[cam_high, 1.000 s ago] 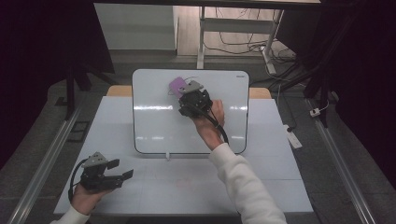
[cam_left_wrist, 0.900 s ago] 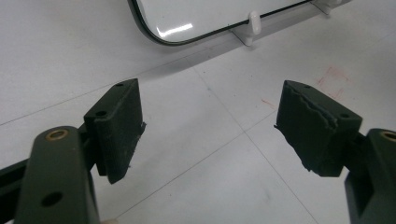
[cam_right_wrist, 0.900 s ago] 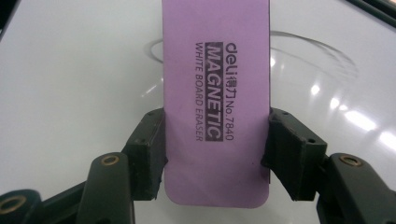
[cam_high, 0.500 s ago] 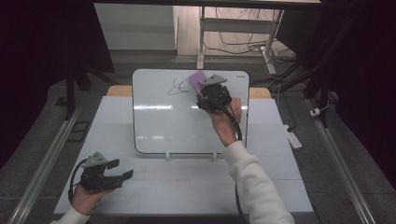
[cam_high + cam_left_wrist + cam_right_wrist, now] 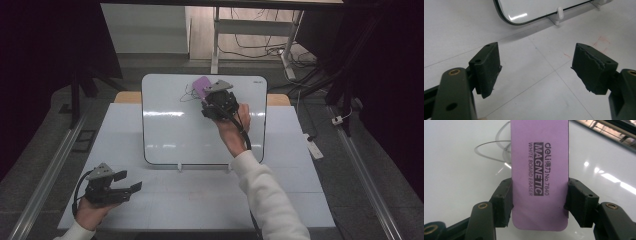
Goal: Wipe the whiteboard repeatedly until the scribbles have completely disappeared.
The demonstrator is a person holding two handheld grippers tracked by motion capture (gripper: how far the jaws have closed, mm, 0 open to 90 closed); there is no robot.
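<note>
Black fingers (image 5: 503, 202) of the right gripper (image 5: 218, 104) clamp the long sides of a flat purple magnetic whiteboard eraser (image 5: 539, 172), its printed label facing up, pressed against the upper part of a white rounded-corner whiteboard (image 5: 170, 130) standing on small white feet. Nearer the person, the left gripper (image 5: 112, 189) rests low over the pale grey table (image 5: 210, 200), jaws spread wide apart and holding nothing, well apart from the board's lower left corner. Beyond the eraser, thin grey scribbled loops (image 5: 491, 151) mark the glossy board surface just beside its far end.
</note>
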